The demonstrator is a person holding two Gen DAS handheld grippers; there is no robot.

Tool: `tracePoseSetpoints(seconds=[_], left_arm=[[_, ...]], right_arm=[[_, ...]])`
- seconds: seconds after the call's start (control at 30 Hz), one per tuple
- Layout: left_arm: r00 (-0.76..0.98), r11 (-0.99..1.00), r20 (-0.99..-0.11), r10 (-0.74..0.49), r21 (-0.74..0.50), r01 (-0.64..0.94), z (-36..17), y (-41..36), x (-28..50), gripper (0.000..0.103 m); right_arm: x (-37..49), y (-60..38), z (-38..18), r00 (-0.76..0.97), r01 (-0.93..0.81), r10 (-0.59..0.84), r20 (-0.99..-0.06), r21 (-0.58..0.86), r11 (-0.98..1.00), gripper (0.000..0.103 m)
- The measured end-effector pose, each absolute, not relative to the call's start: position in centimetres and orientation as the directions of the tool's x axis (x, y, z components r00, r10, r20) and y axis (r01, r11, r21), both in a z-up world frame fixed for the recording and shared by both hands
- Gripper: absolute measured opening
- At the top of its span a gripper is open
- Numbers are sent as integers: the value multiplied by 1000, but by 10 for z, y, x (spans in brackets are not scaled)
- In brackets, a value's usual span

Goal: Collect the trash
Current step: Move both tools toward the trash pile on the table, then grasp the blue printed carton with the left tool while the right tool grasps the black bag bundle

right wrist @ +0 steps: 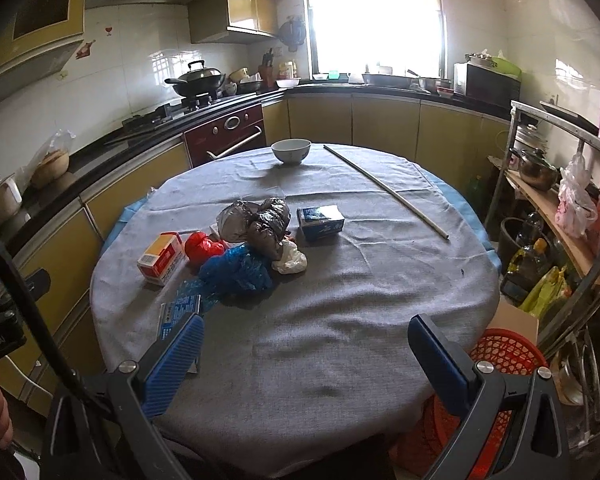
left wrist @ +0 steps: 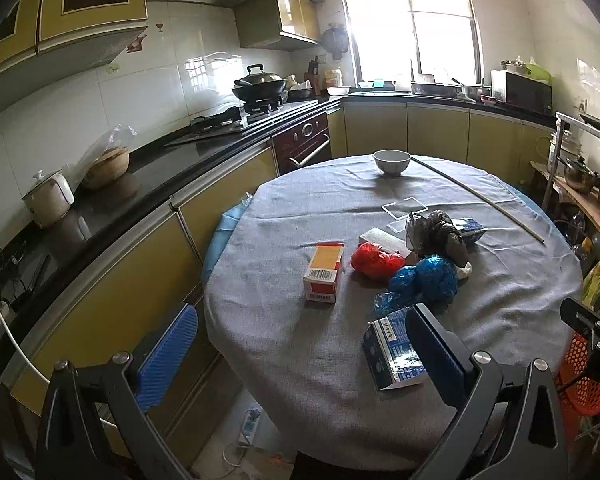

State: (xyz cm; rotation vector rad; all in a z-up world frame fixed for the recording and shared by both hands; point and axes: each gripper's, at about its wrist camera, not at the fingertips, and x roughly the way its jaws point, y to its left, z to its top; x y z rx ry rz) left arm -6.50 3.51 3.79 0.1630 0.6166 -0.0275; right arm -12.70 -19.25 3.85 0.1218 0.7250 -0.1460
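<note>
Grippers first: left gripper (left wrist: 300, 360) is spread wide, nothing between the fingers; right gripper (right wrist: 304, 360) likewise spread and empty. Both hover over the near edge of the round table (right wrist: 340, 320) with its grey cloth.

Nearest trash is the blue-and-white carton (left wrist: 392, 352), lying flat, long axis running from the near edge toward the table centre. The left gripper's right finger (left wrist: 436, 356) overlaps its right side, so that part is hidden; in the right wrist view the same carton (right wrist: 180, 312) is half behind a finger.

Beyond the carton sits the trash cluster: blue crumpled bag (right wrist: 236, 268), red bag (right wrist: 202, 246), dark bags (right wrist: 266, 222), white wad (right wrist: 290, 260), all touching or just beside each other. Left of the cluster lies an orange-and-white box (left wrist: 324, 272), barcode end toward the camera, long axis pointing away. A small blue box (right wrist: 320, 220) sits right of the dark bags.

Past the cluster: clear plastic pieces (left wrist: 404, 206), hard to make out. Farther, a white bowl (right wrist: 291, 151) and a thin rod (right wrist: 384, 190) lying diagonally. Red basket (right wrist: 504, 352) sits off the table's right near edge, partly cut off.
</note>
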Motion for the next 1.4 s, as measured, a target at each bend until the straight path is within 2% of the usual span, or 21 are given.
tracePoseSetpoints(seconds=[0.97,1.27,1.4], left_arm=[[797,987,-604,15,138,86,26,34,-58,103],[688,991,-723,-62,36,128,-8,40,-22,103],[627,983,-770,-118,-2,183,-25,24,-11,103]], right_arm=[[-124,-190,30,723,178,-105,-682,37,983,103],[-109,-205,20,706,192,-102,-701,51,980,103],[-92,-221,13,699,194,-54,-713,116,974,103]])
